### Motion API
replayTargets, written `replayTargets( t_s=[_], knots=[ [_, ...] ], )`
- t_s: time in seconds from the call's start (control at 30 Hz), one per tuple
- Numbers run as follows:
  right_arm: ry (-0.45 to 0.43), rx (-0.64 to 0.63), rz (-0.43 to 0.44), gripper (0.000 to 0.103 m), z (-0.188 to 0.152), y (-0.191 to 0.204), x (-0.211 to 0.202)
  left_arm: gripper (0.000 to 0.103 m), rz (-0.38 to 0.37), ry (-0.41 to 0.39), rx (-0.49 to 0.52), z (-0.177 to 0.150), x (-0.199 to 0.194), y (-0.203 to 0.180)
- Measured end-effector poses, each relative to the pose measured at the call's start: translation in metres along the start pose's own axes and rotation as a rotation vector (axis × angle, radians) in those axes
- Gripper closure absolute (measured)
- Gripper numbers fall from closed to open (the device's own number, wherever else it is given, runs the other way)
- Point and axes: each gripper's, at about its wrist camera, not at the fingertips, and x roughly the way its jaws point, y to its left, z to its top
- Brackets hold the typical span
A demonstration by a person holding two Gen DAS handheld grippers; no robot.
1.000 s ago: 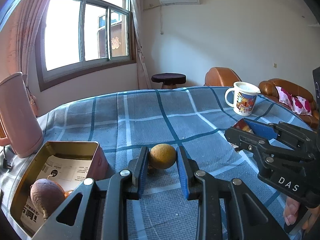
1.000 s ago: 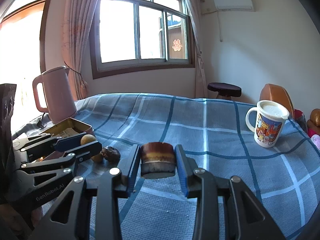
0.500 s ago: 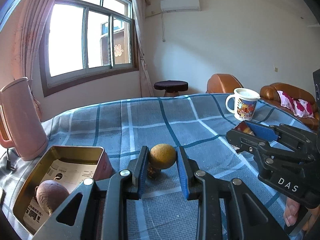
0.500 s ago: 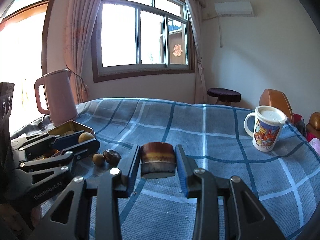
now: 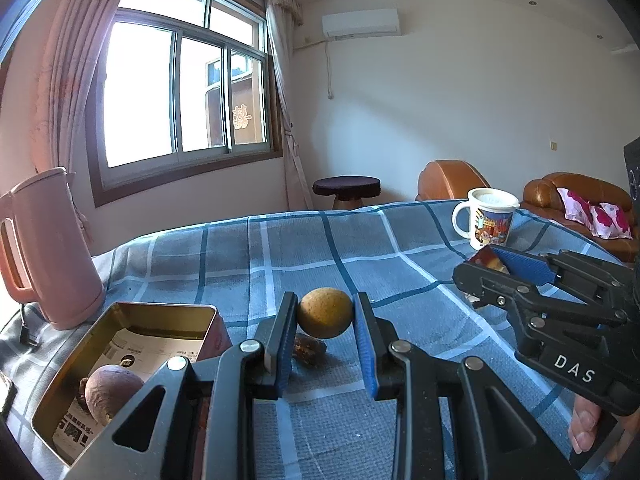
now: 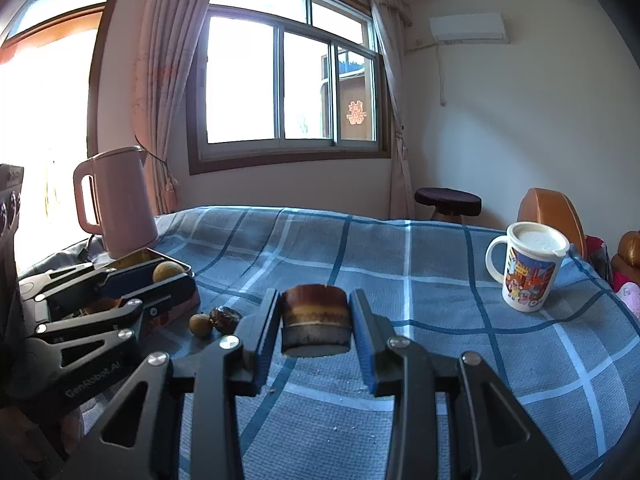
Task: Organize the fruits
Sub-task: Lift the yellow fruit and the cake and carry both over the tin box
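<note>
My left gripper (image 5: 325, 320) is shut on a round yellow-brown fruit (image 5: 325, 313) and holds it above the blue checked cloth. A dark wrinkled date (image 5: 309, 351) lies on the cloth just beneath it. An open gold tin (image 5: 120, 320) at lower left holds a purple round fruit (image 5: 112, 392). My right gripper (image 6: 315, 320) is shut on a brown layered cylinder piece (image 6: 315, 320), lifted off the cloth. In the right wrist view a small yellow fruit (image 6: 199, 325) and the date (image 6: 225, 318) lie by the tin (image 6: 176, 266).
A pink kettle (image 5: 44, 248) stands behind the tin at the left edge, its cord (image 5: 26, 334) trailing. A lidded cartoon mug (image 5: 488, 222) stands at far right on the table. Stool and brown armchairs lie beyond the table.
My left gripper has risen with the yellow-brown fruit, and the date beneath it now shows. The right gripper has also lifted a little with its piece.
</note>
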Motion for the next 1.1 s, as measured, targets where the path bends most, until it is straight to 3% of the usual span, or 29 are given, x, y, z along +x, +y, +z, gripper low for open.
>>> replayTargets(
  t_s=[0.47, 1.1],
  knots=[
    [0.013, 0.006, 0.008, 0.065, 0.001, 0.004, 0.002, 0.074, 0.008, -0.003, -0.014, -0.002, -0.007, 0.008],
    [0.037, -0.041, 0.110, 0.065, 0.001, 0.056, 0.008, 0.074, 0.058, 0.003, -0.053, -0.014, -0.028, 0.047]
  ],
)
